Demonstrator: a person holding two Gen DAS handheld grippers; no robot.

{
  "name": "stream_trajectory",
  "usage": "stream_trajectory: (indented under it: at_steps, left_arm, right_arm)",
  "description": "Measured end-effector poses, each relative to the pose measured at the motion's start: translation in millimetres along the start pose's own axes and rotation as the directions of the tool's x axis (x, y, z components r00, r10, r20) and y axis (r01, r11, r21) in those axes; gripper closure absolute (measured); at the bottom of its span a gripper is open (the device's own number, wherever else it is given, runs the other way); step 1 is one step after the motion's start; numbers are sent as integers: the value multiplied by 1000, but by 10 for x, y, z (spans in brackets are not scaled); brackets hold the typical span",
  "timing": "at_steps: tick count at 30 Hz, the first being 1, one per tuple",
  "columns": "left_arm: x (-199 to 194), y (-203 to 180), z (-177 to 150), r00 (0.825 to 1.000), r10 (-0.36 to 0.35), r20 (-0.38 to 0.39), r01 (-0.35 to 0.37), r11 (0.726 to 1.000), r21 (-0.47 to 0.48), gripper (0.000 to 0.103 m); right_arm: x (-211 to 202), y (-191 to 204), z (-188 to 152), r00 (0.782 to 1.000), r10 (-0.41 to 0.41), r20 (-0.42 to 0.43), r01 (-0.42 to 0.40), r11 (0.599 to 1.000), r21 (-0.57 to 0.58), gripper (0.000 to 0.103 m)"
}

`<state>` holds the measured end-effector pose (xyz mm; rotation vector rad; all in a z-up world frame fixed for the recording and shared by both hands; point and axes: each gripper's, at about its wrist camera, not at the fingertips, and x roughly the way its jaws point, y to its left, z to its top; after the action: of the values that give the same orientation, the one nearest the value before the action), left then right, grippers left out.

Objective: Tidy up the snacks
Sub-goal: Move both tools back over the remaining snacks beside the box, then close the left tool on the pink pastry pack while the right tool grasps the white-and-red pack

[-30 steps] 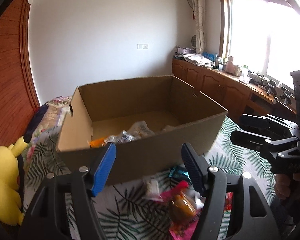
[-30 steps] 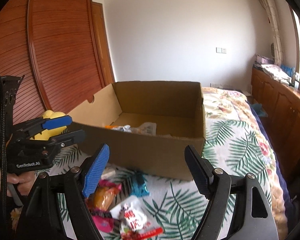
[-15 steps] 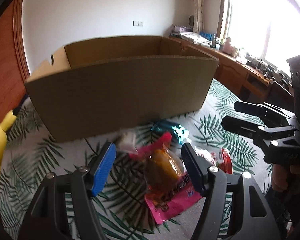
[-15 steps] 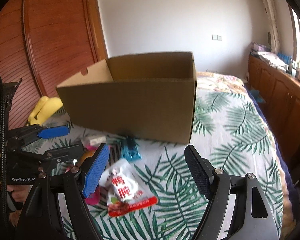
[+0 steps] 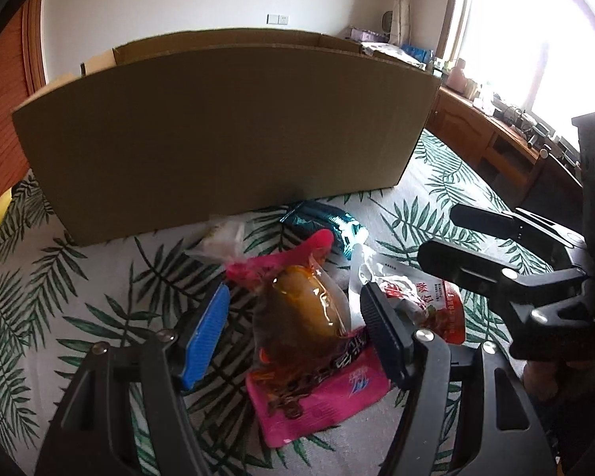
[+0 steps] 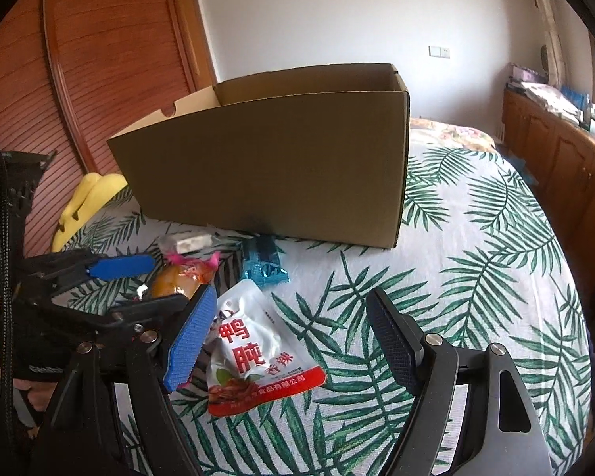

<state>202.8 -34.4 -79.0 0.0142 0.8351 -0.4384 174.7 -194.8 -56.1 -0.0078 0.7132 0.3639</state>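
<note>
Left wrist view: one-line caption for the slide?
Open left gripper straddling a clear pouch atop a pink packet, cardboard box behind, right gripper alongside.

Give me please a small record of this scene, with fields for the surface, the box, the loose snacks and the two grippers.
surface: leaf-print cloth
box: open cardboard box, behind the snacks
snacks: clear pack with orange contents on a pink packet; white and red pouch; teal packet; small clear pack
left gripper: open, astride the orange pack
right gripper: open, over the pouch
</note>
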Motion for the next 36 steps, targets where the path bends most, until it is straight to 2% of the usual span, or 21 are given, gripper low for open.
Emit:
stream_trajectory:
  at_steps: [9,16,19,21,27,36]
  left_arm:
    - [107,90,12,999,-29,-35,27,998,-60,30]
    - [100,117,-7,999,-24,-33,22,999,-38,29]
    - [52,135,-17,999,-38,-22,37,998,-43,35]
    - [20,161,-29,999,-41,-23,40,998,-46,46]
    - [-103,325,-89,999,-46,-16,45,997,-60,52]
    - [-213,507,-140,999,-38,-5,38,998,-52,55]
  right_arm:
    - [41,4,-30,1000,15,-1,-15,1000,-2,24]
    - [47,-56,-37,1000,19,-1,-19,999,34,24]
    - [48,-52,-41,1000,15,-2,-15,999,30,24]
    - [56,-42,-38,1000,12,-3,-12,1000,22,24]
    - [100,21,-54,1000,18,-24,-18,1000,-6,24]
    - [236,99,-58,994,50,-101,-54,998,-37,24]
